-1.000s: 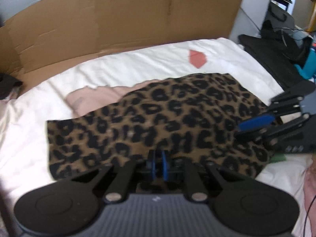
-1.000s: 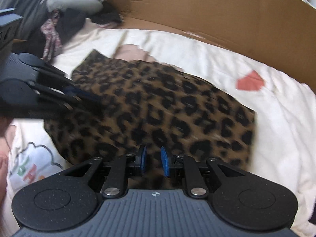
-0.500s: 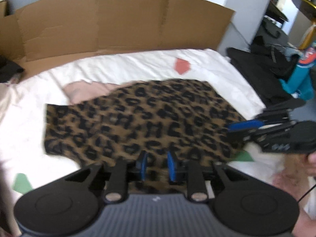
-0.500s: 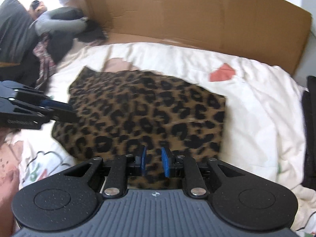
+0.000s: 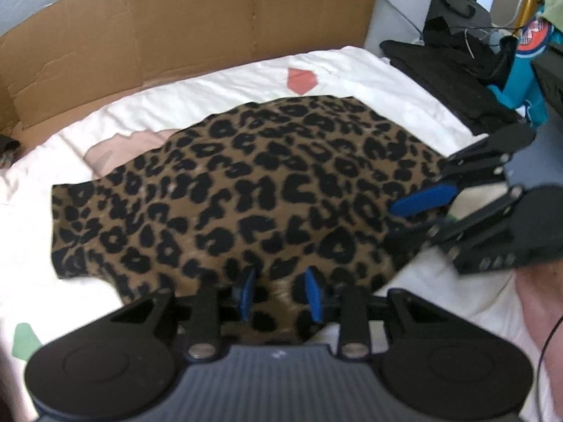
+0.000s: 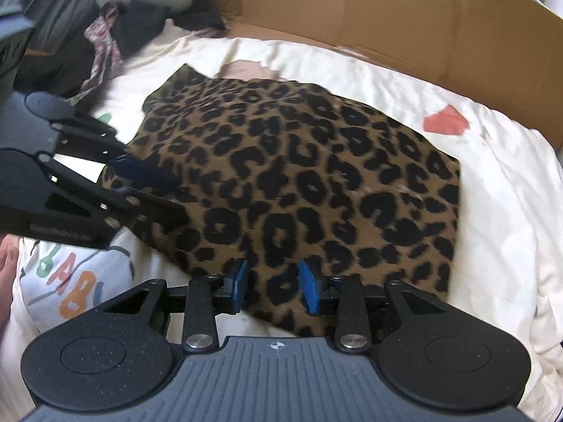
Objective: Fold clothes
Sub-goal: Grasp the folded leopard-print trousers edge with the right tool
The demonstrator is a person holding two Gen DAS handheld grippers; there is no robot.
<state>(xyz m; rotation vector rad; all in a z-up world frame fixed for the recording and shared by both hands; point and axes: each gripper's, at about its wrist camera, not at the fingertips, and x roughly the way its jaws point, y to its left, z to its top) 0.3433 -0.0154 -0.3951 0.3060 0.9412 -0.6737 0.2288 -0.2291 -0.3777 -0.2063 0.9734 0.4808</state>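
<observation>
Leopard-print cloth (image 5: 246, 190) lies folded on the white bedding (image 5: 211, 91), in front of the cardboard wall (image 5: 197, 17). At the cloth's near edge the left gripper (image 5: 279, 293) has its blue fingers spread apart with nothing clamped. The right gripper (image 6: 272, 286) stands open the same way; through the blur, its fingers seem just above the cloth. A red patch (image 6: 445, 121) sits between cloth and cardboard.
</observation>
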